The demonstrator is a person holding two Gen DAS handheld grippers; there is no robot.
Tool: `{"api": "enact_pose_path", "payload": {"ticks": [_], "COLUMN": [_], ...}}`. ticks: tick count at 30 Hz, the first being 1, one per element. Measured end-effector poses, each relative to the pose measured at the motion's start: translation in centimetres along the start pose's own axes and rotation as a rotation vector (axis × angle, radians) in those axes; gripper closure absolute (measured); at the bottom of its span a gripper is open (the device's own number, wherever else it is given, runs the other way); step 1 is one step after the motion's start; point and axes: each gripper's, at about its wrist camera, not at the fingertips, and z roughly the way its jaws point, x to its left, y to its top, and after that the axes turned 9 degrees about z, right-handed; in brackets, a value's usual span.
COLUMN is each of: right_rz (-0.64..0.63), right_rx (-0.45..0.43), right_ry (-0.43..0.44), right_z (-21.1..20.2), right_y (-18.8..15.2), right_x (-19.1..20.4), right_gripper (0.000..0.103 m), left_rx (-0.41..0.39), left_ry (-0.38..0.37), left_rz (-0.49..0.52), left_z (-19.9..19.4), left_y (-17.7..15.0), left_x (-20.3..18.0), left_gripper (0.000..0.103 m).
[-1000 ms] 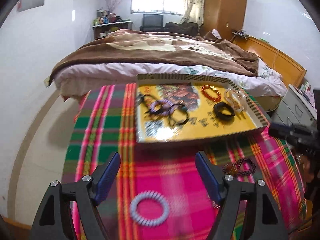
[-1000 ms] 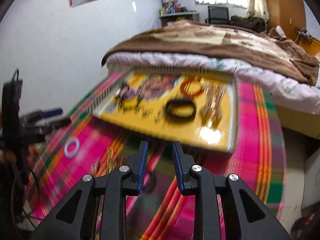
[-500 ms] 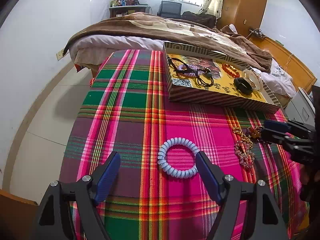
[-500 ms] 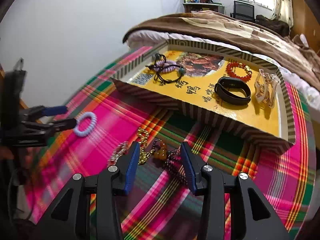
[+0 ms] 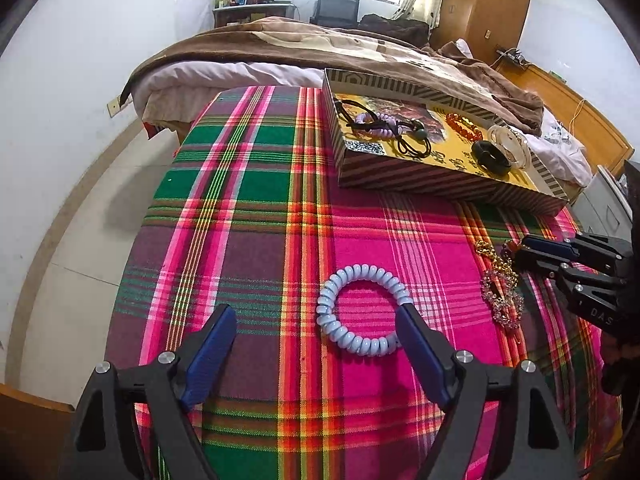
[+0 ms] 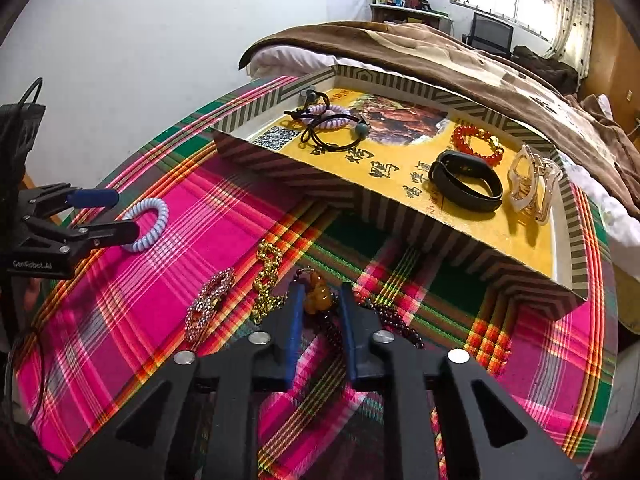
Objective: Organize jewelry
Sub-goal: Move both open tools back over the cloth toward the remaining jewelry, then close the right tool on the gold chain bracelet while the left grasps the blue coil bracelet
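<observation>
- Left wrist view: my left gripper (image 5: 316, 332) stands wide, its jaws having just opened further; the coil hair tie (image 5: 362, 310) lies on the plaid cloth (image 5: 240, 208) at twelve o'clock, against the right finger.
- Right wrist view: my right gripper (image 6: 320, 312) has just closed onto the amber pendant (image 6: 318, 298) of the dark bead string (image 6: 394, 318); the tray (image 6: 400, 216) sits at one o'clock.

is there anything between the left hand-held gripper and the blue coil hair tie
Nothing visible. The left hand-held gripper stands open over the plaid cloth, and the blue coil hair tie lies flat just ahead, its right side already against the right finger. The other loose jewelry lies off to the right.
</observation>
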Motion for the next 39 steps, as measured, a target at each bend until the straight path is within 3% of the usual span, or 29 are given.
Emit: {"api": "enact_pose_path", "payload": {"ticks": [1, 8, 18, 19, 20, 21, 23, 26, 33, 39], "right_rz": [-0.008, 0.085, 0.136, 0.146, 0.157, 0.169, 0.193, 0.207, 0.198, 0.203], "right_rx": [-0.004, -0.082, -0.061, -0.067, -0.074, -0.08, -0.099, -0.12, -0.156, -0.212], "right_ry": [-0.008, -0.022, -0.05, -0.053, -0.057, -0.056, -0.053, -0.045, -0.036, -0.036], "right_z": [-0.1, -3.2, -3.7, -3.8, -4.0, -4.3, -4.8, -5.4, -6.4, -8.4], "right_y": [-0.1, -0.3, -1.9, -2.0, -2.2, -2.2, -2.1, -1.9, -1.8, -0.9], "right_x": [0.0, -2.7, -4.5, -4.7, -5.0, -5.3, -5.8, -5.9, -5.3, -5.5], "right_gripper": [0.095, 0.094, 0.094, 0.094, 0.094, 0.094, 0.094, 0.094, 0.094, 0.094], "left_rx": [0.001, 0.004, -0.008, -0.01, -0.015, -0.021, -0.02, -0.016, -0.037, -0.105], "left_ry": [0.001, 0.009, 0.082, 0.08, 0.078, 0.078, 0.078, 0.073, 0.066, 0.044], "left_rz": [0.001, -0.002, 0.062, 0.066, 0.072, 0.074, 0.087, 0.092, 0.053, 0.057], "left_z": [0.1, 0.2, 1.2, 1.2, 1.1, 0.9, 0.8, 0.8, 0.2, -2.2], "left_y": [0.1, 0.3, 0.7, 0.7, 0.8, 0.9, 1.2, 1.3, 1.2, 2.3], "left_x": [0.0, -0.1, -1.3, -1.3, -1.3, -1.3, -1.3, -1.3, -0.7, -0.9], "left_gripper": [0.019, 0.017, 0.018, 0.02, 0.031, 0.051, 0.072, 0.09, 0.094, 0.094]}}
